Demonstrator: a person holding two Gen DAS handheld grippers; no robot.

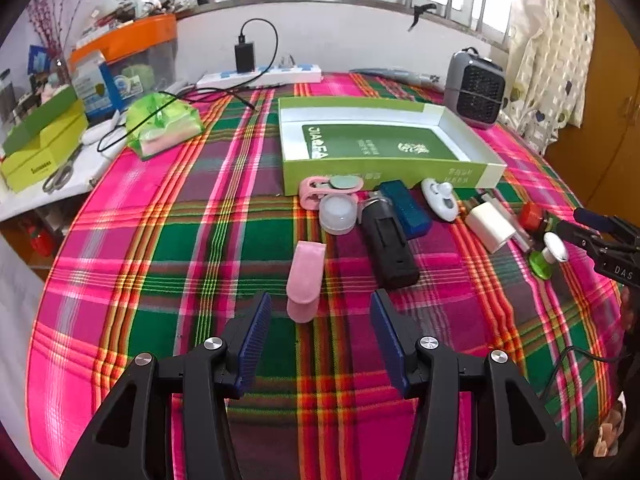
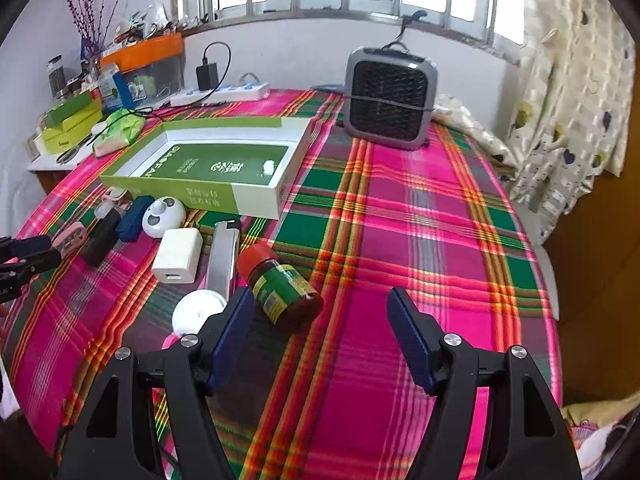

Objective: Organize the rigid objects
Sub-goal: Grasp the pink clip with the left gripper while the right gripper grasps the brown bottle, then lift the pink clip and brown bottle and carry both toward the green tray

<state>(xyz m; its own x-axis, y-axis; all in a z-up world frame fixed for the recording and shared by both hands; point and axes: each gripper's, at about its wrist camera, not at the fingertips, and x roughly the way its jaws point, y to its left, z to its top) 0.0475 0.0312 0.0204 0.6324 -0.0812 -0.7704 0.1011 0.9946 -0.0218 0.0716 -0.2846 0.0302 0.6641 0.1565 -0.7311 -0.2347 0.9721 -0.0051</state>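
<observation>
- Rigid objects: a loose row of small items on the plaid tablecloth, just in front of the green box.
- Green box: shallow, open-topped, white inner walls, a green printed panel on its floor; nothing else visible inside from the left wrist view.
- Pink clip: lies alone on the cloth, nearest the left gripper, its near end between the fingertips' line of sight but not touched.
- Pink holder and clear dome cap: touching each other, against the box's front wall.
- Black case: lies lengthwise, beside the blue case.
- White oval device: just right of the blue case, near the box front.
- White charger block: lies flat, next to the silver lighter.
- Brown jar: red lid, green label, on its side, just ahead of the right gripper's left finger.
- White round cap: on a green bottle, partly hidden behind that finger.
- Left gripper: jaws wide apart, holding nothing, above the cloth.
- Right gripper: jaws wide apart, empty, above the cloth.
- Grey fan heater: upright at the table's far side, well apart from the row.
- Power strip: along the far edge, a black adapter plugged in.
</observation>
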